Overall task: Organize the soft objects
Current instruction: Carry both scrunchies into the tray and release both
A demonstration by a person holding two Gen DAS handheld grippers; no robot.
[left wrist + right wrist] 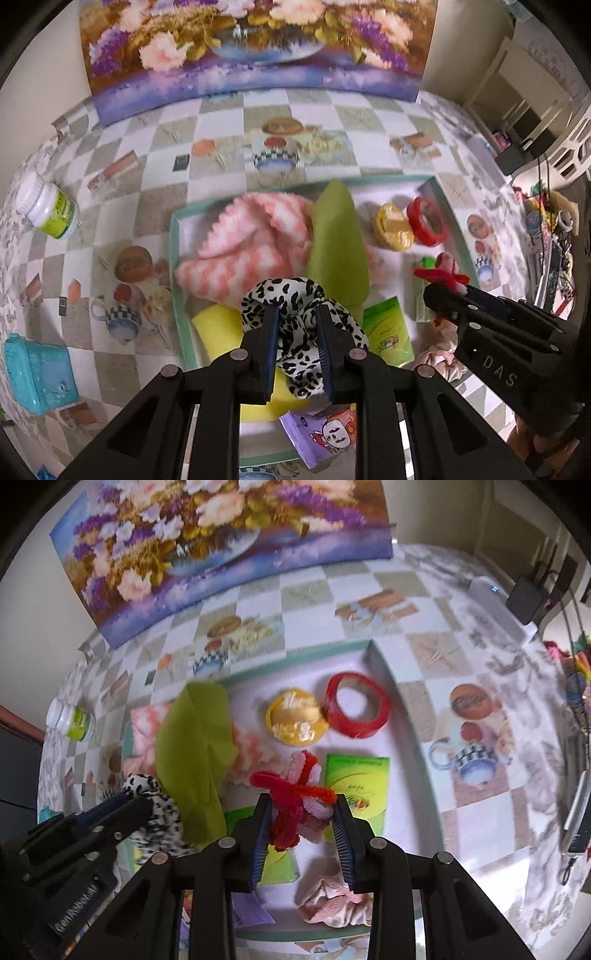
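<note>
Crowding the tray (pixel 176 258): green cloth (pixel 338 243), pink towel (pixel 251 243); left fingers (pixel 297 345) gripping spotted scrunchie (pixel 295 295), right fingers (pixel 301 834) perhaps pipe-cleaner bundle (pixel 299 794).

From my left wrist view, the yellow sponge (pixel 218 328) is mostly hidden behind my left gripper (pixel 297 328) and the spotted scrunchie (pixel 295 321) it clamps. The purple packet (pixel 321 435) is cut off by the fingers. The shelf clutter (pixel 550 221) at right is too blurred to identify.

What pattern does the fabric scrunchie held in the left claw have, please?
White with black leopard-style spots; the scrunchie shows best in the left wrist view.
</note>
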